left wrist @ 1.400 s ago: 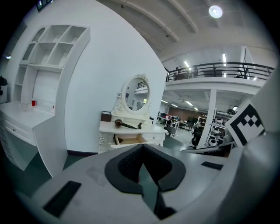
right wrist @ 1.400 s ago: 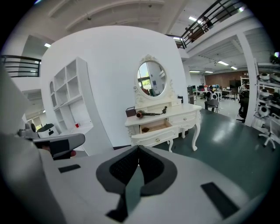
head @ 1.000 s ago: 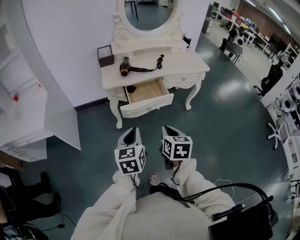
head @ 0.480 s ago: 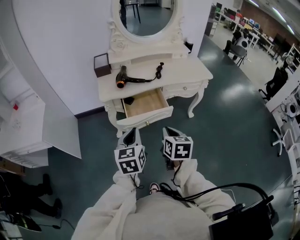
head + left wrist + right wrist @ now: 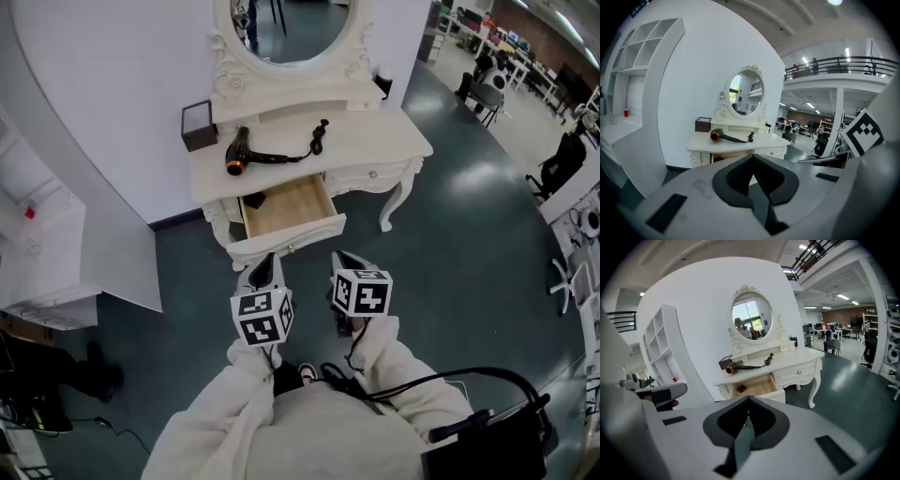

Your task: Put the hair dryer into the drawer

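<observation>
Our left gripper (image 5: 265, 261) and right gripper (image 5: 345, 259) sit side by side at the lower middle of the head view, each with its jaws pressed together on nothing. The only print we can make out is the black-and-white square markers on their cubes (image 5: 262, 317). The hair dryer (image 5: 246, 157), black with an orange-ringed nozzle, lies on its side on the white dressing table (image 5: 384, 141) in the upper middle of the frame, its cord running right to a bundled plug (image 5: 321, 127). Just below it the drawer (image 5: 292, 202) stands pulled out, its wooden bottom showing, with a small dark thing (image 5: 254, 200) in its upper left corner. A dark open box (image 5: 198, 125) sits at the table's left and an oval mirror (image 5: 291, 23) rises above — white shelving (image 5: 47, 244) fills the left edge, office chairs (image 5: 487, 94) the upper right.
</observation>
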The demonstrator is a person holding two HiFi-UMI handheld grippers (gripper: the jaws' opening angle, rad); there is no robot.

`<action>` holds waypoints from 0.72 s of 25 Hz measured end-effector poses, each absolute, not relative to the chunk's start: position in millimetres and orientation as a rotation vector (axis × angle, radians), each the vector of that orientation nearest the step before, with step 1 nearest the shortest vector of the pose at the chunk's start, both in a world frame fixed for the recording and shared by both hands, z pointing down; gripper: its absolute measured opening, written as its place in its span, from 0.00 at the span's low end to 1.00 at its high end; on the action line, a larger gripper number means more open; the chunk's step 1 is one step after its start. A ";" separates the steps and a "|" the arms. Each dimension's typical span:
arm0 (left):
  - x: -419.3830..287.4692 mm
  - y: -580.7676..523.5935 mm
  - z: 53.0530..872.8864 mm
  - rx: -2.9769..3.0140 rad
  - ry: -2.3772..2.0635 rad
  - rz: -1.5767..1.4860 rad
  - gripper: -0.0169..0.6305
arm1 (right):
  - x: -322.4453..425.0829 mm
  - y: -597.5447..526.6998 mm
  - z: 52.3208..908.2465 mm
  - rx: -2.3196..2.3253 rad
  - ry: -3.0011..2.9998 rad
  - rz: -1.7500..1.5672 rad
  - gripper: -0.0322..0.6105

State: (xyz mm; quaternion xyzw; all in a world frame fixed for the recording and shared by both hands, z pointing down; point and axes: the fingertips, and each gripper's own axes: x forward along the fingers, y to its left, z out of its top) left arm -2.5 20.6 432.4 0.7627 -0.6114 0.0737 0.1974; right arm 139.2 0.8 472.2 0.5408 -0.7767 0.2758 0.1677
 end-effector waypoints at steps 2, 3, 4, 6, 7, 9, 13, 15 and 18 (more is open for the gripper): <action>-1.7 20.1 437.7 2.125 -1.709 0.221 0.04 | 142.5 -0.2 478.6 1.537 -2.201 0.808 0.15; -1.6 19.8 440.2 2.119 -1.709 0.225 0.04 | 143.6 -0.4 481.5 1.536 -2.197 0.816 0.15; -1.6 18.9 442.3 2.112 -1.710 0.227 0.04 | 144.6 -1.1 484.2 1.535 -2.193 0.824 0.15; -1.0 15.3 445.7 2.104 -1.707 0.233 0.04 | 145.8 -3.9 489.3 1.533 -2.186 0.840 0.15; -0.5 13.0 447.2 2.103 -1.704 0.238 0.04 | 146.0 -5.7 491.7 1.531 -2.183 0.847 0.15; 0.9 7.5 450.4 2.103 -1.699 0.250 0.04 | 146.9 -9.9 496.0 1.528 -2.175 0.856 0.15; 6.1 -13.4 453.0 2.115 -1.685 0.252 0.04 | 154.5 -27.8 498.8 1.550 -2.160 0.858 0.15; 8.5 -28.2 451.1 2.125 -1.680 0.242 0.04 | 158.8 -40.1 496.9 1.564 -2.155 0.852 0.15; 11.7 -53.5 449.9 2.137 -1.670 0.231 0.04 | 165.5 -60.6 495.1 1.584 -2.146 0.838 0.15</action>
